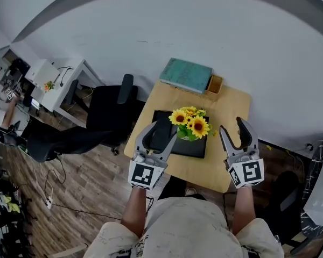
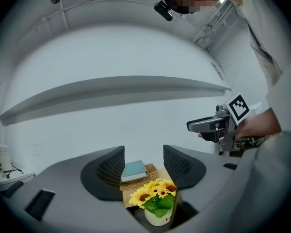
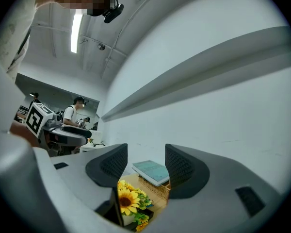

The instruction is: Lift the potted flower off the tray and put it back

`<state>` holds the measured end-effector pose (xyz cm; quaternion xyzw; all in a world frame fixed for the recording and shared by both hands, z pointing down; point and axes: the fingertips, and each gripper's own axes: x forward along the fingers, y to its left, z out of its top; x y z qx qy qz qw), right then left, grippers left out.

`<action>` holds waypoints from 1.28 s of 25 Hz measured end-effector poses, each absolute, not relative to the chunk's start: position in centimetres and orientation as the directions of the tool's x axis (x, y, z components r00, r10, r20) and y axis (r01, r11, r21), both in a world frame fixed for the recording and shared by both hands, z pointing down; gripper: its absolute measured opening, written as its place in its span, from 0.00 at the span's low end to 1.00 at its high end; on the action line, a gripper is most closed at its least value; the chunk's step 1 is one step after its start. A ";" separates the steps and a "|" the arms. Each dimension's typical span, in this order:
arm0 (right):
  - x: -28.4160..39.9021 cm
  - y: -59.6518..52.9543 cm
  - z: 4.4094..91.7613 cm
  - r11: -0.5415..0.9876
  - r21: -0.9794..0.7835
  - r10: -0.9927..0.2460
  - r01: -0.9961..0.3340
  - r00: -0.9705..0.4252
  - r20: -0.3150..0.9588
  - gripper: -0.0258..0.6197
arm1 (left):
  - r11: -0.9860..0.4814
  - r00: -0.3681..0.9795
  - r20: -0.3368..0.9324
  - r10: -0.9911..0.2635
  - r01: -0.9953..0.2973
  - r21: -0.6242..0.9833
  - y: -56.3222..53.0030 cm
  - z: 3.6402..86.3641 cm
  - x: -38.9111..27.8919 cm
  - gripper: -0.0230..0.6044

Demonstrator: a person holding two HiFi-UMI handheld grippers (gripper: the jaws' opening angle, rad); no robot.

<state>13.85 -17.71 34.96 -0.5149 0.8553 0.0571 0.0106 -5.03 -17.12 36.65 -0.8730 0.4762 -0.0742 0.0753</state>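
Potted flower (image 1: 190, 123), one: upright on the black tray (image 1: 196, 147), of which there was one, on a small wooden table (image 1: 232, 105). From the head view the blooms hid the white pot; a mark on it was too small to read. The left gripper (image 1: 162, 131) covered the tray's near corner. Left gripper and right gripper (image 1: 232, 126): jaws wide apart, holding nothing, flanking the flower. One teal book (image 1: 185, 75) lay across one wicker basket (image 1: 214, 85).
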 end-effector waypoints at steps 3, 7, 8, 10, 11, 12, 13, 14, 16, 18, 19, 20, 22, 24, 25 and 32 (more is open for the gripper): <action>13.5 -18.1 35.4 0.462 0.090 -0.880 -0.882 -0.469 -0.072 0.42 | -0.542 0.545 0.050 -0.837 -0.813 -0.212 -17.6 37.0 -5.1 0.42; 13.3 -18.5 35.7 0.458 0.084 -0.882 -0.885 -0.464 -0.077 0.42 | -0.553 0.552 0.067 -0.831 -0.809 -0.199 -17.7 37.8 -5.1 0.42; 13.2 -18.5 35.8 0.459 0.085 -0.882 -0.885 -0.465 -0.076 0.42 | -0.554 0.553 0.067 -0.830 -0.808 -0.200 -17.7 37.9 -5.1 0.42; 12.9 -18.5 36.1 0.462 0.088 -0.881 -0.882 -0.468 -0.069 0.42 | -0.557 0.556 0.068 -0.829 -0.806 -0.198 -17.8 38.1 -5.2 0.42; 12.7 -18.6 36.2 0.465 0.088 -0.880 -0.881 -0.471 -0.065 0.42 | -0.559 0.557 0.071 -0.828 -0.806 -0.196 -17.9 38.3 -5.3 0.42; 12.6 -18.7 36.4 0.468 0.088 -0.879 -0.880 -0.473 -0.061 0.42 | -0.561 0.558 0.075 -0.827 -0.805 -0.194 -17.9 38.6 -5.3 0.42; 12.5 -18.8 36.6 0.470 0.087 -0.878 -0.879 -0.475 -0.056 0.42 | -0.563 0.558 0.083 -0.825 -0.804 -0.193 -18.0 38.9 -5.3 0.42; 12.4 -19.0 36.9 0.472 0.086 -0.878 -0.878 -0.477 -0.050 0.42 | -0.566 0.560 0.090 -0.823 -0.801 -0.195 -18.1 39.3 -5.3 0.42; 12.3 -19.2 37.7 0.475 0.083 -0.878 -0.876 -0.478 -0.033 0.42 | -0.577 0.571 0.093 -0.816 -0.791 -0.202 -18.3 40.1 -5.2 0.43; 12.2 -19.4 38.7 0.475 0.077 -0.879 -0.877 -0.477 -0.009 0.42 | -0.589 0.583 0.091 -0.807 -0.785 -0.192 -18.3 40.9 -5.2 0.43; 12.1 -19.4 39.3 0.477 0.072 -0.878 -0.876 -0.478 0.004 0.42 | -0.593 0.585 0.098 -0.805 -0.785 -0.180 -18.2 41.5 -5.3 0.43; 12.0 -19.4 39.9 0.480 0.066 -0.877 -0.875 -0.480 0.019 0.42 | -0.595 0.586 0.105 -0.804 -0.785 -0.174 -18.2 42.1 -5.4 0.43; 11.6 -19.4 41.3 0.489 0.058 -0.872 -0.870 -0.487 0.050 0.42 | -0.597 0.585 0.121 -0.802 -0.784 -0.169 -18.3 43.2 -5.6 0.43; 11.2 -19.3 42.6 0.503 0.055 -0.863 -0.862 -0.499 0.077 0.42 | -0.602 0.585 0.144 -0.798 -0.783 -0.156 -18.3 44.4 -5.9 0.43; 11.1 -19.3 43.3 0.506 0.049 -0.861 -0.861 -0.500 0.093 0.42 | -0.606 0.586 0.159 -0.795 -0.783 -0.142 -18.2 45.2 -6.0 0.43; 10.1 -18.2 48.7 0.528 0.018 -0.832 -0.849 -0.512 0.214 0.42 | -0.612 0.583 0.223 -0.781 -0.785 -0.093 -17.9 49.9 -6.8 0.43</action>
